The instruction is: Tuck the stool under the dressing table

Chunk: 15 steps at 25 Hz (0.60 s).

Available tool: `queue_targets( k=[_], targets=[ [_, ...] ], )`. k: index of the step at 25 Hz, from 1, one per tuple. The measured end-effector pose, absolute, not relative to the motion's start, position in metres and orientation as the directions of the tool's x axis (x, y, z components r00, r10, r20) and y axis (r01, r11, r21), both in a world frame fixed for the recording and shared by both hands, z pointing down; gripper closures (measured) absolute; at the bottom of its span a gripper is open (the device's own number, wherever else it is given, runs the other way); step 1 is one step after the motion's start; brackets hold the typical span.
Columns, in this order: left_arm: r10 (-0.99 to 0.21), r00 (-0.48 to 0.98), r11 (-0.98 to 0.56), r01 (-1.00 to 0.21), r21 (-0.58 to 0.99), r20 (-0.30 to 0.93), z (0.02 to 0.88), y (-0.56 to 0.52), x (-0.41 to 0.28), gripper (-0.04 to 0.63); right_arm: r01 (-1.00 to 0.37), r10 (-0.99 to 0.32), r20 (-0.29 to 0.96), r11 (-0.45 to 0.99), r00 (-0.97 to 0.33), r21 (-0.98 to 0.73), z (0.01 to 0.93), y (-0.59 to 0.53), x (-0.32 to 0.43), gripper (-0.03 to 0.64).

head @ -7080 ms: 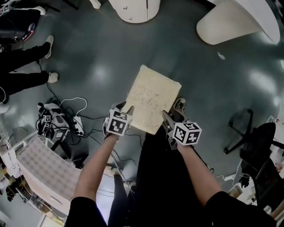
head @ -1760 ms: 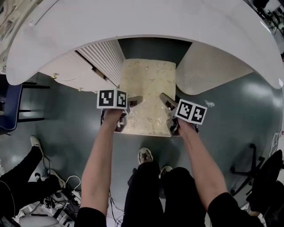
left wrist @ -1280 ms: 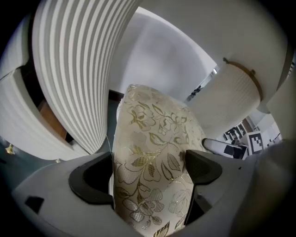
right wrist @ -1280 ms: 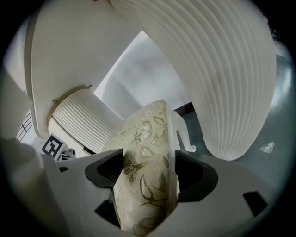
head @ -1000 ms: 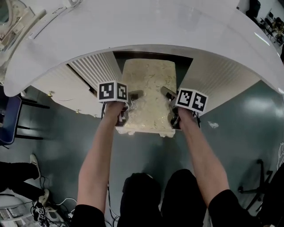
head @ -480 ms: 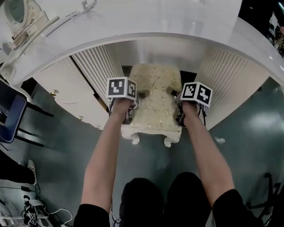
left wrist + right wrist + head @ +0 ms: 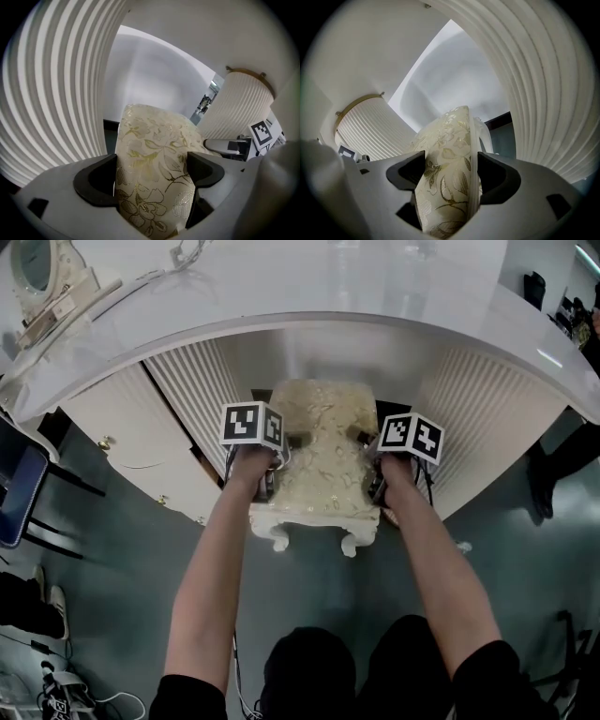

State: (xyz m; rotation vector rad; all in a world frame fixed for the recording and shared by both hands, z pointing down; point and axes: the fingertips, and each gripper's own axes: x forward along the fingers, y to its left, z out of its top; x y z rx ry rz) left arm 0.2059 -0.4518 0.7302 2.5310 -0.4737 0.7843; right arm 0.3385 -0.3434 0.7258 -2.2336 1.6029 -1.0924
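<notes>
As the stool (image 7: 323, 465) sat half under the dressing table's worktop (image 7: 281, 296), the left gripper (image 7: 292, 441) pinched its seat edge at 9 o'clock and the right gripper (image 7: 364, 435) at 3 o'clock. The push-in looked unfinished, calling for a straight shove toward 12 o'clock between the ribbed pedestals (image 7: 202, 381).
</notes>
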Motion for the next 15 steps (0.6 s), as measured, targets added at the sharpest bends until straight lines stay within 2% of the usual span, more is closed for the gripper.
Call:
queue_targets(
  k=[15],
  targets=[
    [-0.174, 0.792, -0.847, -0.423, 0.321, 0.585, 0.7293, -0.4576, 0.2103, 0.12, -0.749, -0.881, 0.453, -0.392, 0.137, -0.535, 0.7251, -0.349, 0.343, 0.314]
  ],
)
